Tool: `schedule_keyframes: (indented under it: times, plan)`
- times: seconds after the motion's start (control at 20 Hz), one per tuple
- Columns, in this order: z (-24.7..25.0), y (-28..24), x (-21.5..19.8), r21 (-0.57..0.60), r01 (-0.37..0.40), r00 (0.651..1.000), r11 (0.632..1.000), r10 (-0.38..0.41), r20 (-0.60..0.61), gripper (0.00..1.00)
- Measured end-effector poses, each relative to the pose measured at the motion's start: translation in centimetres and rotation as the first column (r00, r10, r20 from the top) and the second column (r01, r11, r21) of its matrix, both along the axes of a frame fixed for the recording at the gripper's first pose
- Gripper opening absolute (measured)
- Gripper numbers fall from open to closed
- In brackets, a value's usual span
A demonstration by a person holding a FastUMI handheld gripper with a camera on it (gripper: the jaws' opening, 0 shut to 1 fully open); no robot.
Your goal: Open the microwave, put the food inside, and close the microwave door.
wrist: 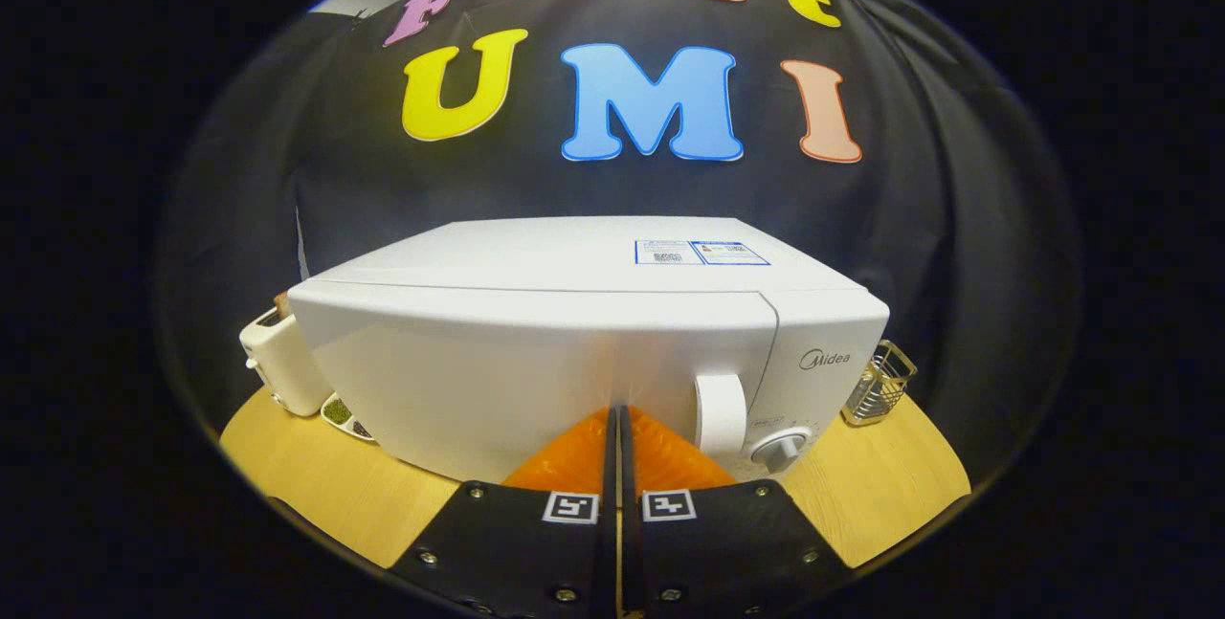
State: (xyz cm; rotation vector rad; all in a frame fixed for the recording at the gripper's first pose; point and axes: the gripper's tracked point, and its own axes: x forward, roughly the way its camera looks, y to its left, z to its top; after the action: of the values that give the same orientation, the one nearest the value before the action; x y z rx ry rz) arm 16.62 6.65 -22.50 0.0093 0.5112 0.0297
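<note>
Pressing its fingers together on nothing, the claw (617, 413) sits right at the closed door of the white microwave (574, 351), which stands on the wooden desk (861, 485), toaster (278, 361) beside it.

The microwave (536, 351) is plain white all over, with a small white label edged in blue on its top and grey lettering on its control side. Its handle (720, 413) is white, the knob (780, 448) below silver-grey. The counter (871, 495) is pale yellow wood grain. At the counter's left edge stands a cream toaster (278, 361); near its right edge, a silver wire basket (880, 382).
</note>
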Motion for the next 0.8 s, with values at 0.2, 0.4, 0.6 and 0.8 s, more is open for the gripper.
schedule_keyframes:
  times: [0.2, 0.4, 0.6, 0.8]
  plan:
    - [2.6, 0.9, -3.0, -0.011, -0.022, 0.999, 1.0, 0.022, 0.047, 0.02]
    - [5.8, 1.5, -7.2, 0.017, -0.026, 0.995, 1.0, 0.024, 0.1, 0.02]
    - [9.4, 0.7, -11.2, 0.054, -0.003, 0.988, 0.999, -0.005, 0.151, 0.02]
    - [12.5, -0.7, -14.8, 0.074, 0.022, 0.98, 0.997, -0.036, 0.197, 0.02]
